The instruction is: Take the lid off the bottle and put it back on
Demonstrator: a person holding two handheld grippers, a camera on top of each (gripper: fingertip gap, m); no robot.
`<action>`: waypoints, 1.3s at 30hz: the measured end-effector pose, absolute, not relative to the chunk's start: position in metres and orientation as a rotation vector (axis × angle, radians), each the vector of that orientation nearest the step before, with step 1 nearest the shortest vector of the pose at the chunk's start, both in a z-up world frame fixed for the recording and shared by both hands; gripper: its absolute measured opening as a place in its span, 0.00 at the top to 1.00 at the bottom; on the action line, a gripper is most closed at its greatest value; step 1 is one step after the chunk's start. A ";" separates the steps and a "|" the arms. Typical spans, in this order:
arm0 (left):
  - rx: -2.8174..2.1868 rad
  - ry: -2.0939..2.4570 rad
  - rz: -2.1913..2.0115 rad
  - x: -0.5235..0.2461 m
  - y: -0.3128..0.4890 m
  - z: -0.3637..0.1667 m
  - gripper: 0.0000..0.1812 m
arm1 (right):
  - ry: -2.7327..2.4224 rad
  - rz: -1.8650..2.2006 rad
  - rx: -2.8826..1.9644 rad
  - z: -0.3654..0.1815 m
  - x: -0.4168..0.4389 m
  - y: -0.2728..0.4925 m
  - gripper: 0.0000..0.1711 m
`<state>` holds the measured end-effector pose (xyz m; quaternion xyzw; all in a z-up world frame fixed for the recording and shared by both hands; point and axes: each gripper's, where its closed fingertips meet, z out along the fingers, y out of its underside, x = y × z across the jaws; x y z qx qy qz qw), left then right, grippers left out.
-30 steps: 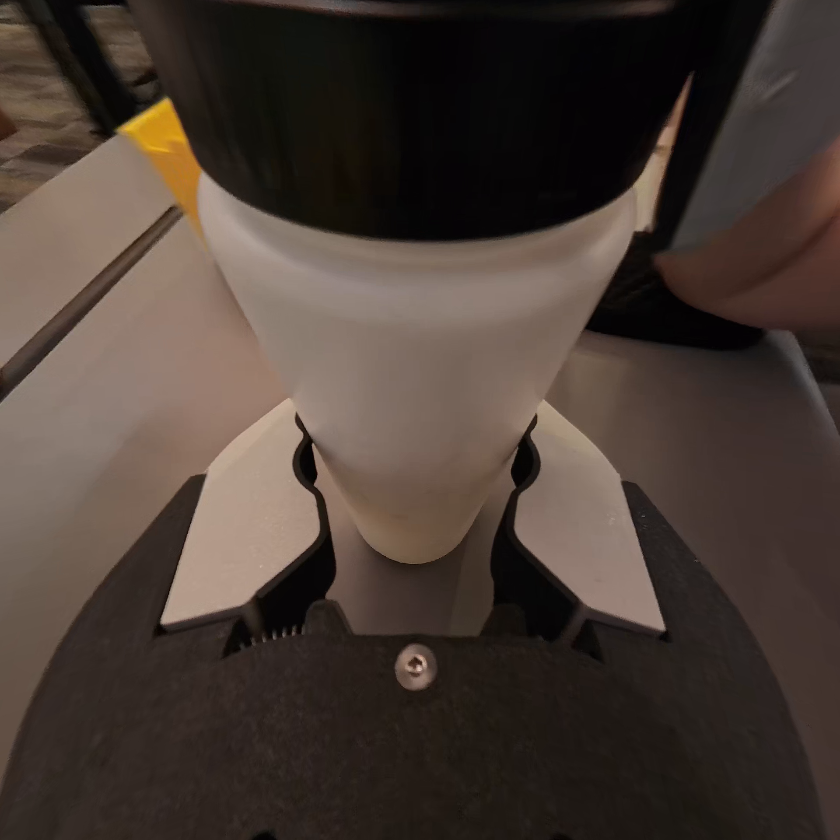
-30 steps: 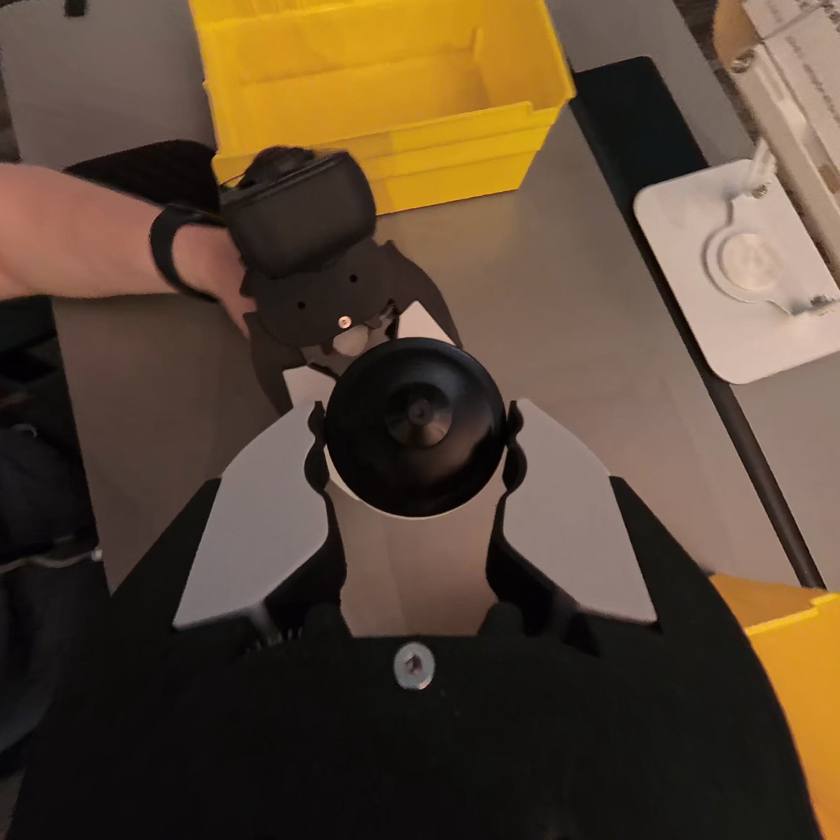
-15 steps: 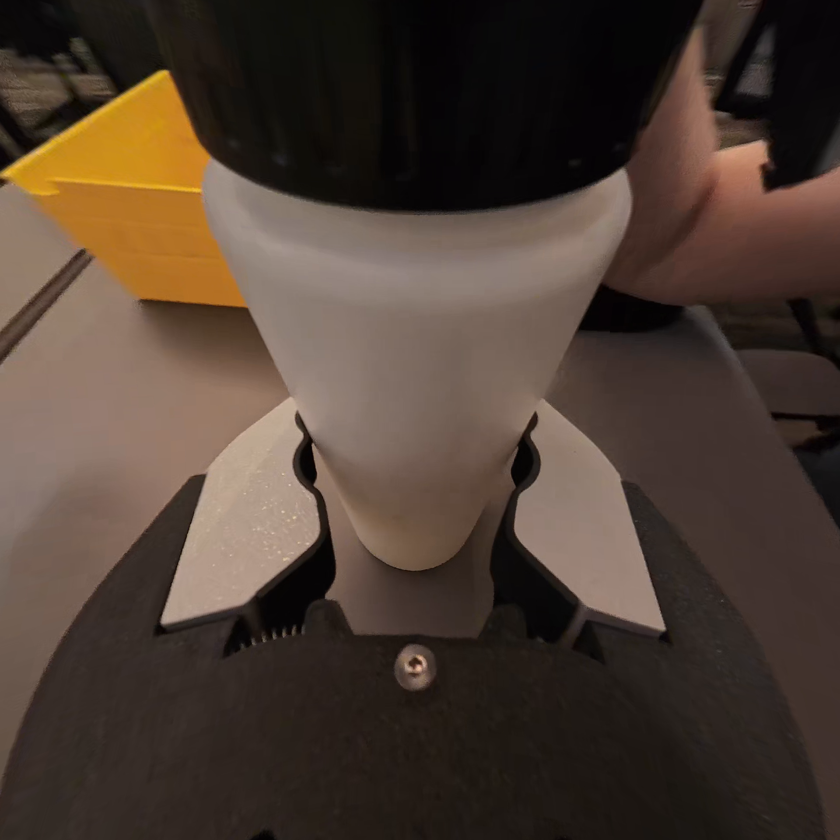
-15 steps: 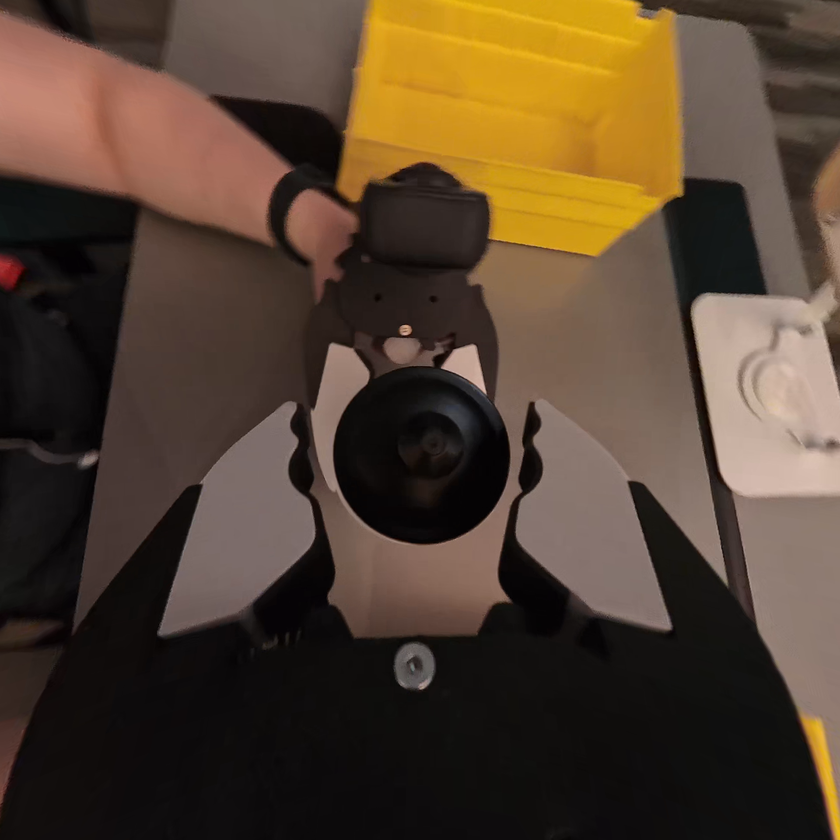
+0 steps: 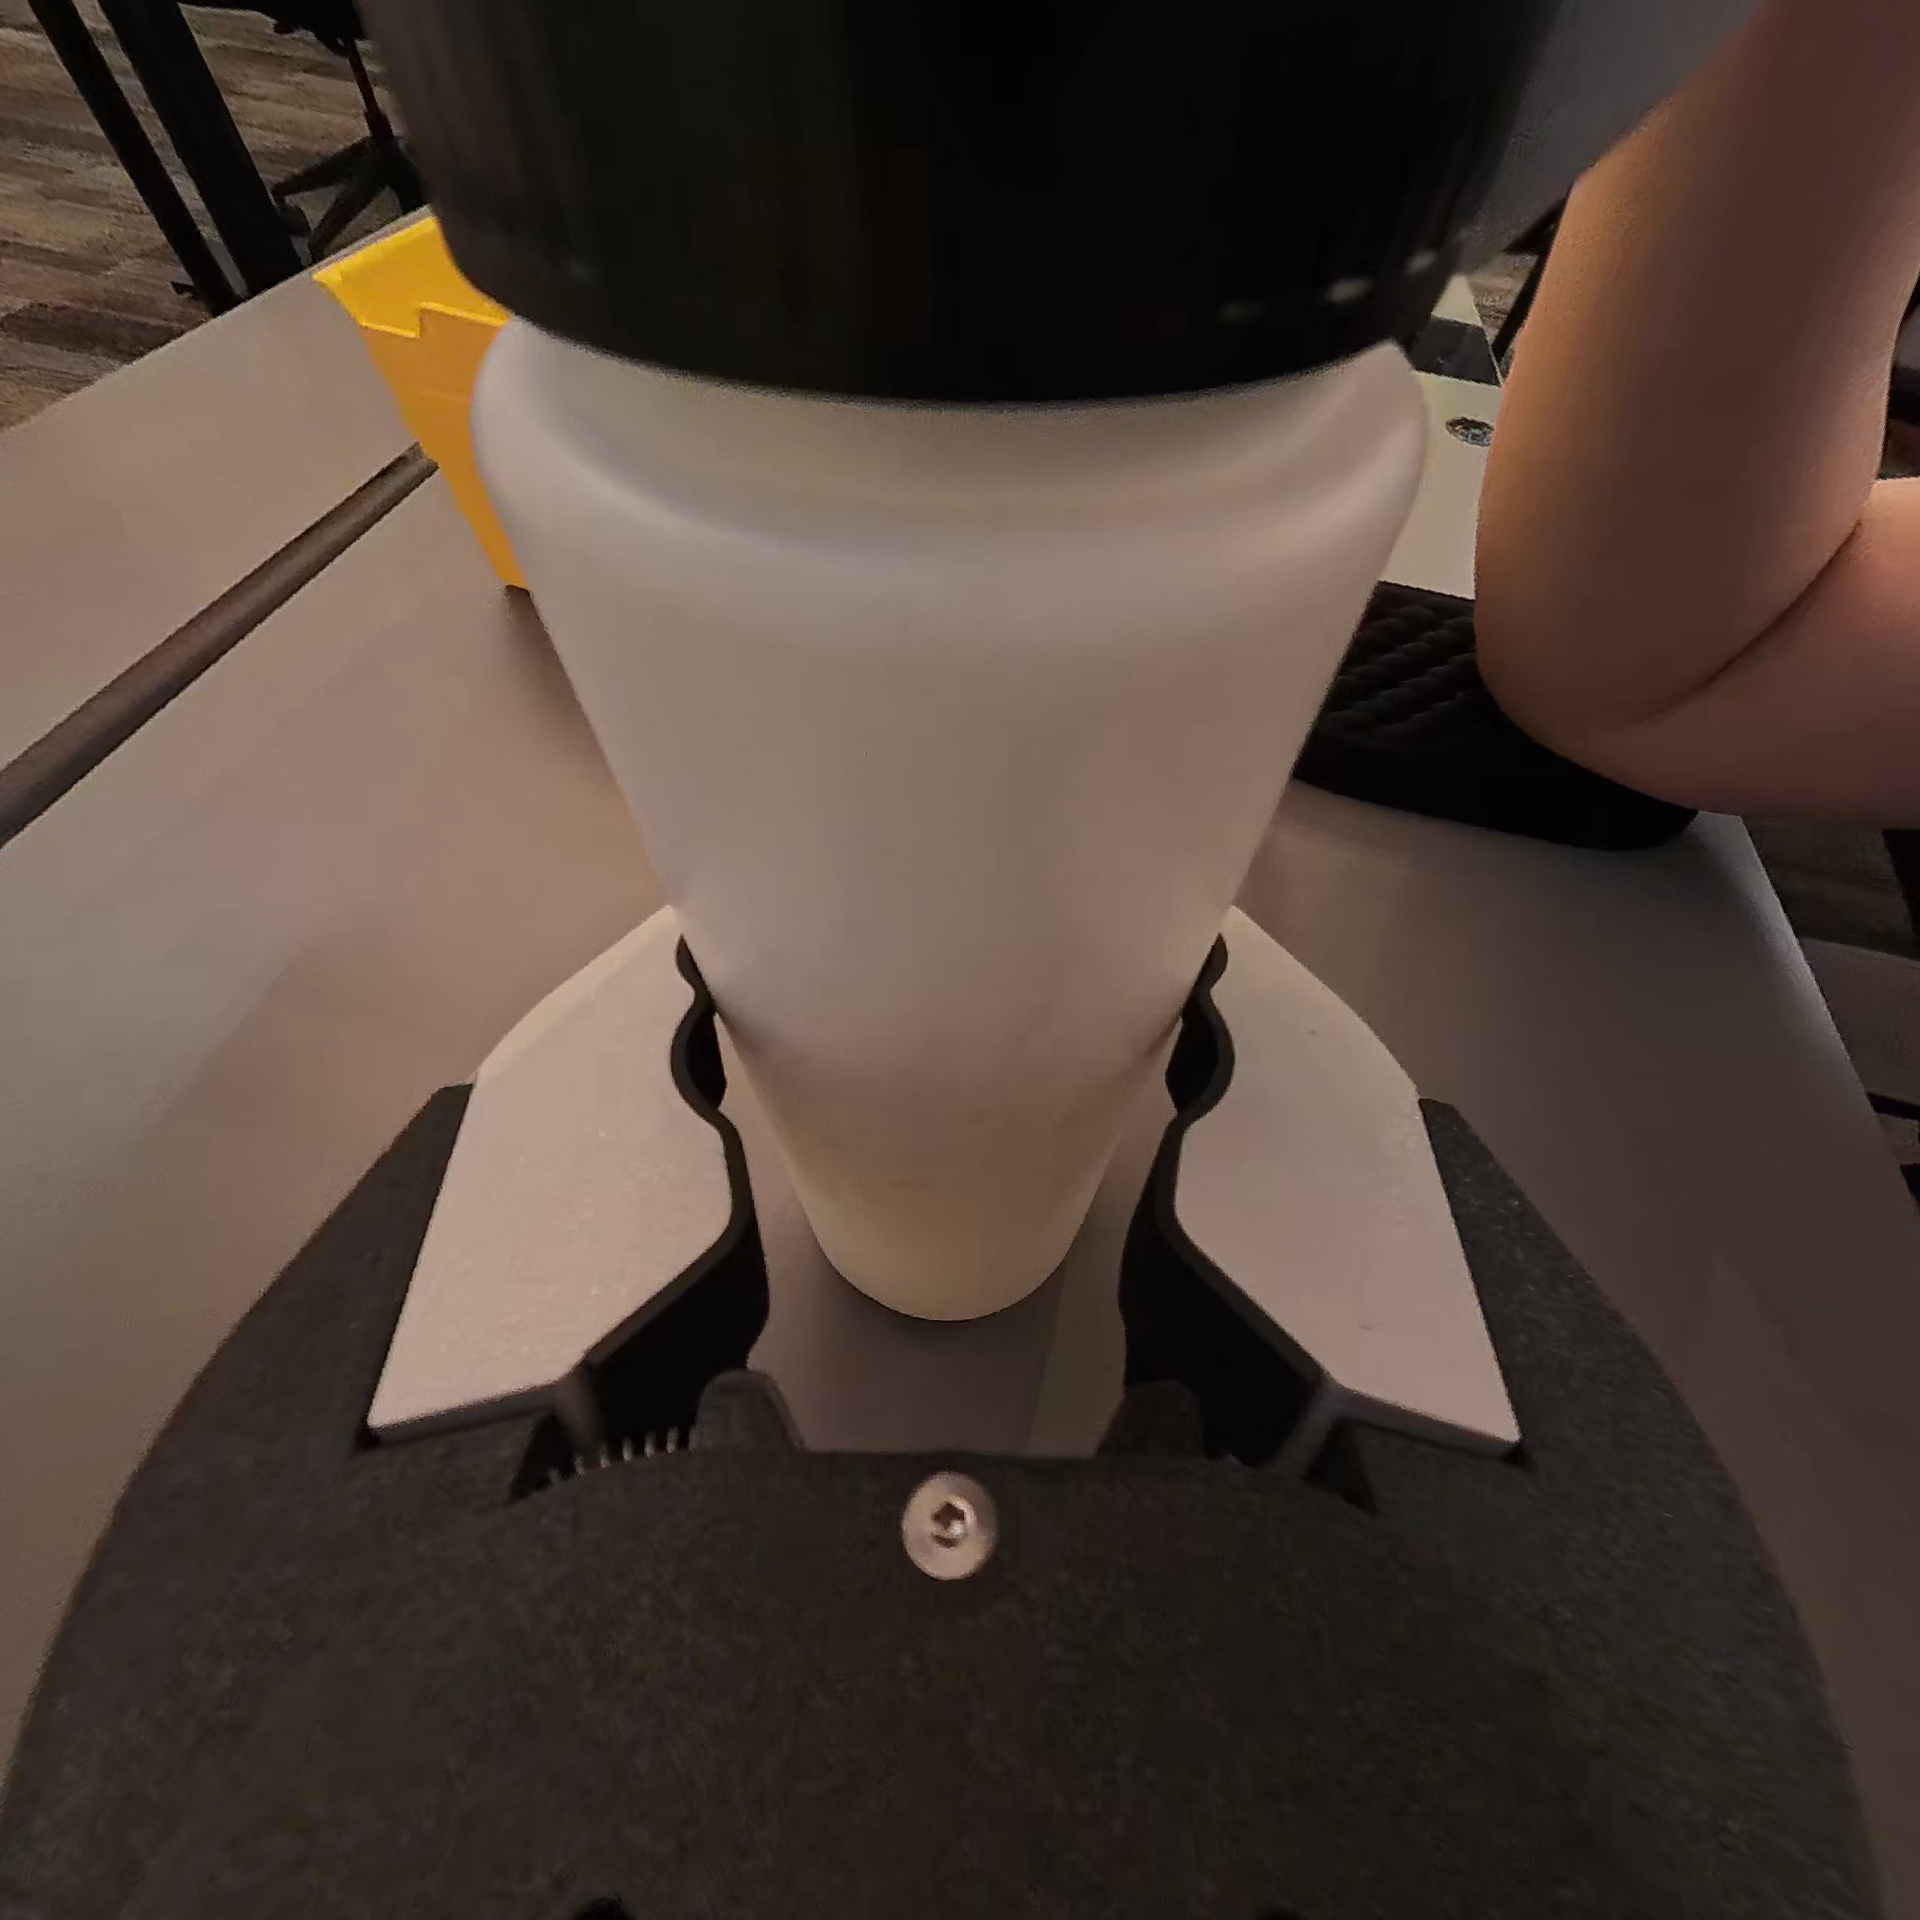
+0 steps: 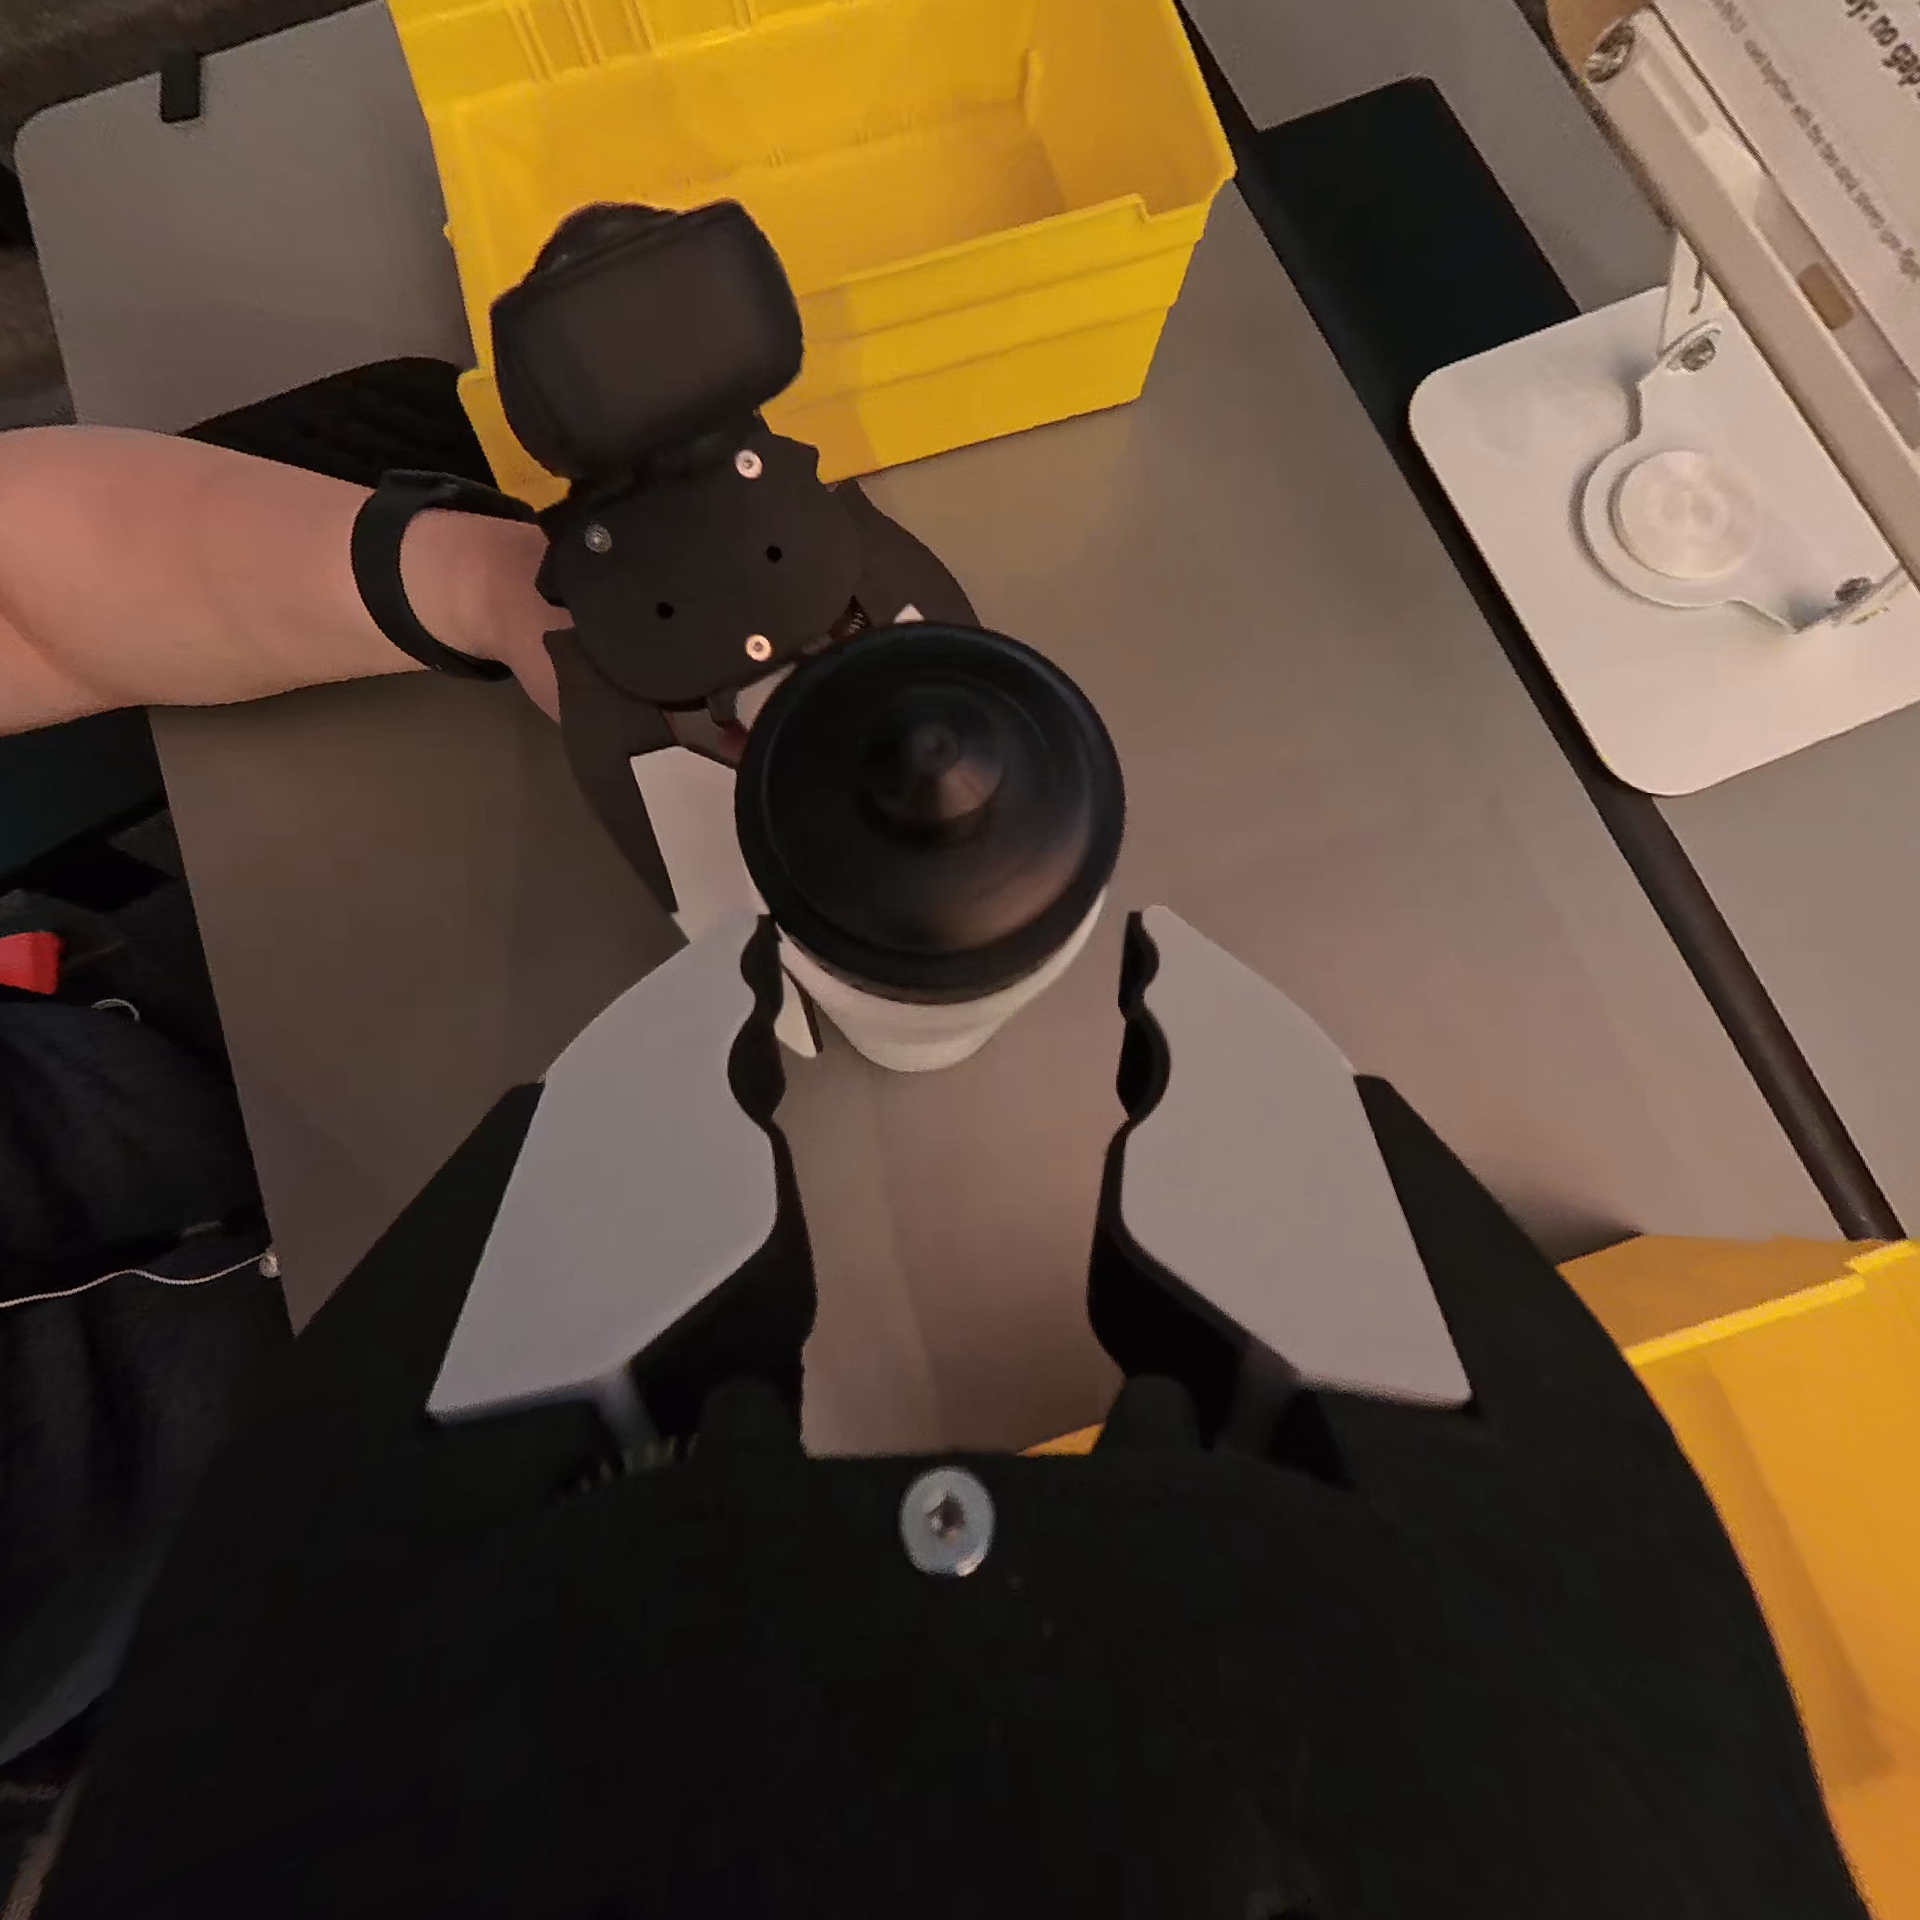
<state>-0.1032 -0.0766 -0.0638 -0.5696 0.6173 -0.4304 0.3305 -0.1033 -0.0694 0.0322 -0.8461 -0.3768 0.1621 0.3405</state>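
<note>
A white bottle [image 5: 935, 727] with a black ribbed lid [image 5: 935, 156] stands upright on the grey table [image 5: 312, 831]. My left gripper [image 5: 951, 966] is shut on the bottle's lower body, one finger on each side. In the right wrist view I look down on the lid [image 6: 930, 800], which sits on the bottle [image 6: 925, 1023]. My right gripper [image 6: 948, 930] is open and empty, its fingertips just short of the lid and not touching it. The left gripper [image 6: 717, 727] shows beyond the bottle, held by a hand.
A yellow bin [image 6: 831, 208] stands behind the bottle, and another yellow bin [image 6: 1766, 1403] is at the near right. A white plate with a round fitting [image 6: 1662, 520] lies at the right. A black mat [image 5: 1455, 727] and a person's arm [image 5: 1714, 468] are beyond the bottle.
My right gripper was closed around the lid a second ago, then opened, and has now drawn back from it. The lid stays on the bottle. The left gripper keeps its hold.
</note>
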 end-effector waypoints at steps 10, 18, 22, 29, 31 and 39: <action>-1.491 1.567 -1.051 -0.103 -0.066 -0.065 0.52 | -1.005 0.482 -2.144 0.040 -0.114 -0.075 0.55; -1.495 1.555 -1.035 -0.100 -0.066 -0.065 0.53 | -0.961 0.402 -2.167 0.029 -0.121 -0.056 0.58; -1.498 1.556 -1.050 -0.100 -0.066 -0.064 0.53 | -0.969 0.415 -2.174 0.029 -0.113 -0.058 0.59; -1.504 1.549 -1.043 -0.103 -0.064 -0.065 0.53 | -1.016 0.427 -2.143 0.030 -0.116 -0.059 0.62; -1.495 1.561 -1.033 -0.103 -0.065 -0.066 0.53 | -1.017 0.404 -2.148 0.028 -0.118 -0.059 0.60; -1.497 1.574 -1.040 -0.102 -0.066 -0.066 0.53 | -1.038 0.461 -2.167 0.029 -0.107 -0.065 0.64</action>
